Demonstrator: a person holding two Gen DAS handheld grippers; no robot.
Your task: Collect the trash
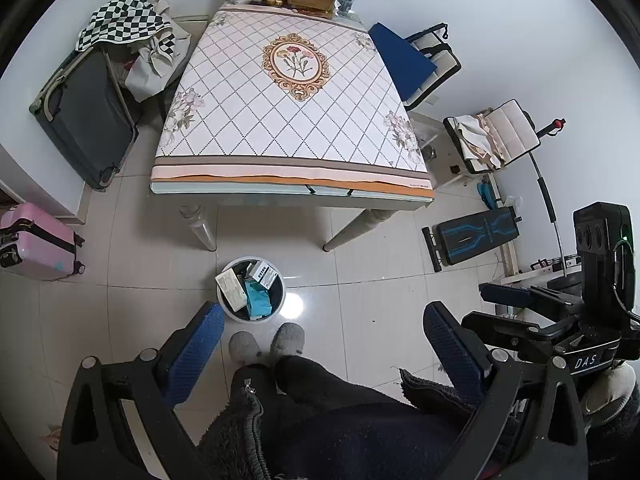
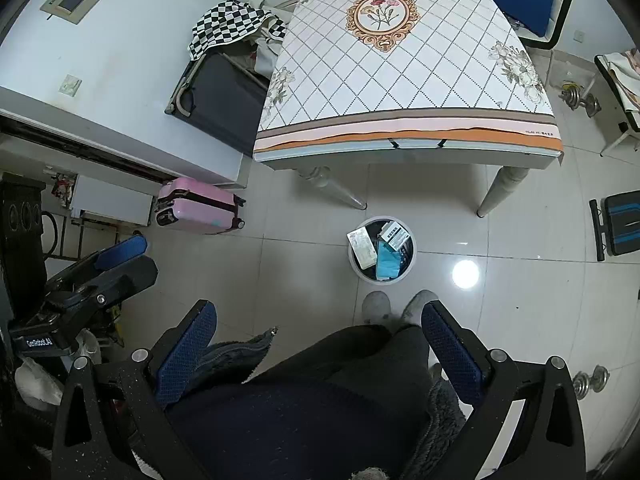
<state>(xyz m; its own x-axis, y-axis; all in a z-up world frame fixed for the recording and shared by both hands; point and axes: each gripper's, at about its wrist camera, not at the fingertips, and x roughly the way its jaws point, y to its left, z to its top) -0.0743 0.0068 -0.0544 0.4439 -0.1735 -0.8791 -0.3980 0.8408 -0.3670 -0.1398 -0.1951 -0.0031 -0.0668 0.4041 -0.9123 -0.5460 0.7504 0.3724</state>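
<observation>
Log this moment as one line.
left hand-held gripper: open, empty | right hand-held gripper: open, empty | trash bin: on floor before table, holds boxes

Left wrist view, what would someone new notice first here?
First the table with its diamond-patterned floral tablecloth, filling the middle of the room. Next, the round trash bin on the tile floor in front of it, already holding small boxes and a teal packet, just ahead of the person's grey slippers. Both grippers, left and right, are open and empty.

White diamond-grid cloth-covered desk (image 1: 248, 120) with floral medallion; glossy pink hard-shell suitcase (image 2: 198, 205); black-white checkered cloth (image 1: 120, 20); teal packet in round white bin (image 1: 280, 280).
</observation>
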